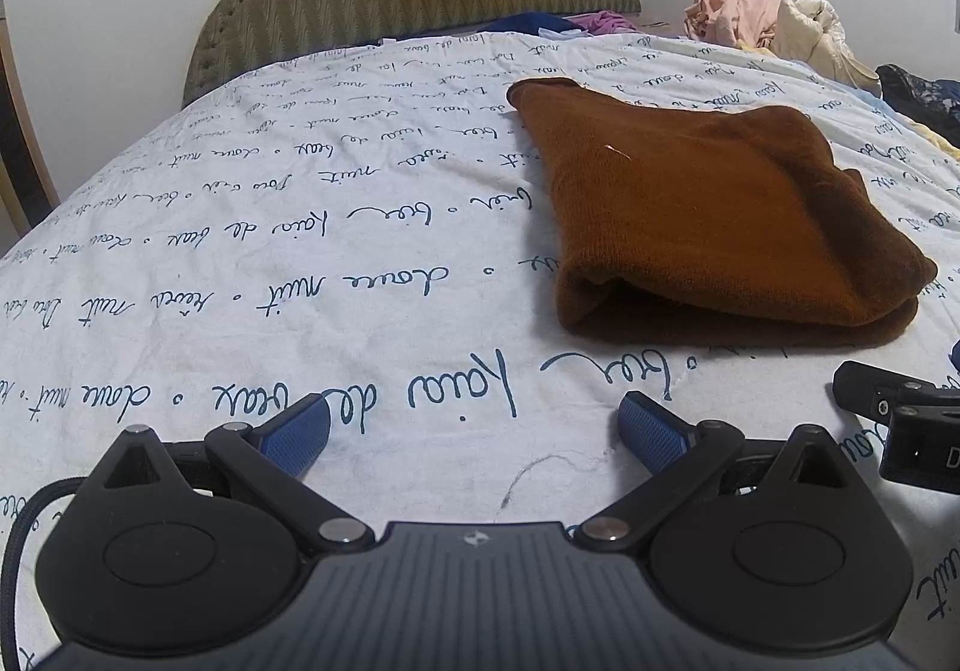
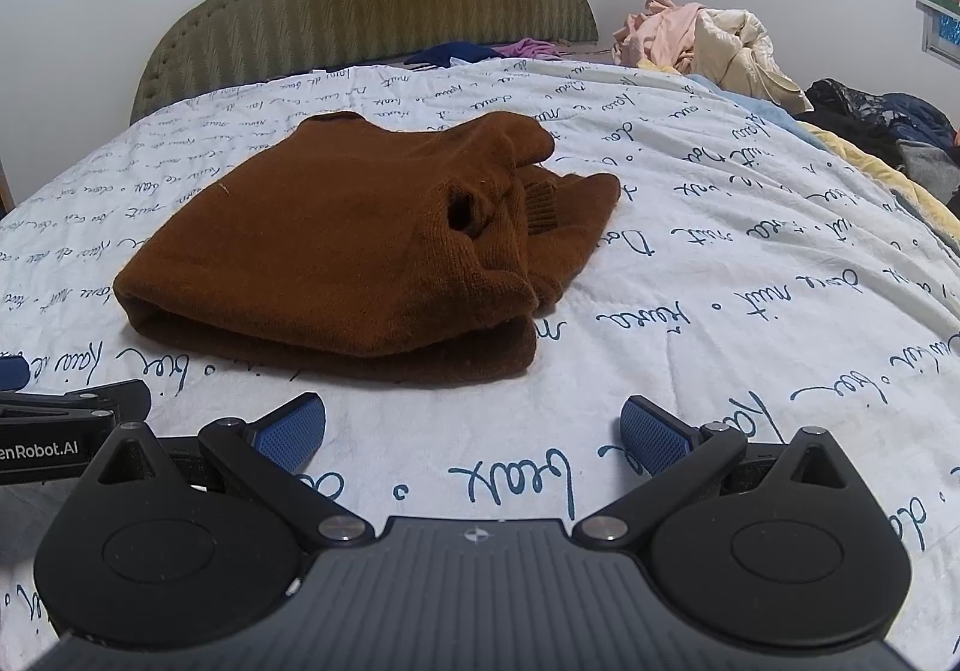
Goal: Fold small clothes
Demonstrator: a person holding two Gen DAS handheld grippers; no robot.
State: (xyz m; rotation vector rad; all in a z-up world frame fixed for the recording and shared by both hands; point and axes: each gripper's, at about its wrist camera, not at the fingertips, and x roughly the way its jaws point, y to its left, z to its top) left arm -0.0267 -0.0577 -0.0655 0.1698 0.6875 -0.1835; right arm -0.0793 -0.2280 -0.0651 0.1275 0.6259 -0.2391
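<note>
1. Left wrist view: the left tool point(image 1: 474, 434) hovers low over the bed point(image 1: 252, 263) with its blue pads point(image 1: 297, 434) spread wide and nothing between them. The brown knitted sweater point(image 1: 708, 215) lies ahead and to the right, near but not touching, already folded into a thick, roughly square stack. Part of the right tool point(image 1: 900, 419) shows at the right edge. The sweater looks soft and limp, light enough for one tool but sure to sag and unfold if lifted by a single layer. Its rounded fold at the near edge looks the soundest hold from here, since it takes in all layers.

2. Right wrist view: the right tool point(image 2: 474, 434) also stands wide and empty, with the sweater point(image 2: 336, 245) just ahead and slightly left. From this side a ribbed cuff point(image 2: 543, 203) and loose layers spill out on the right, so that edge is untidy. The knit should grip well on the textured pads; I would pinch the right corner of the near edge deeply. A pile of other clothes point(image 2: 696, 41) waits at the far right of the bed.
</note>
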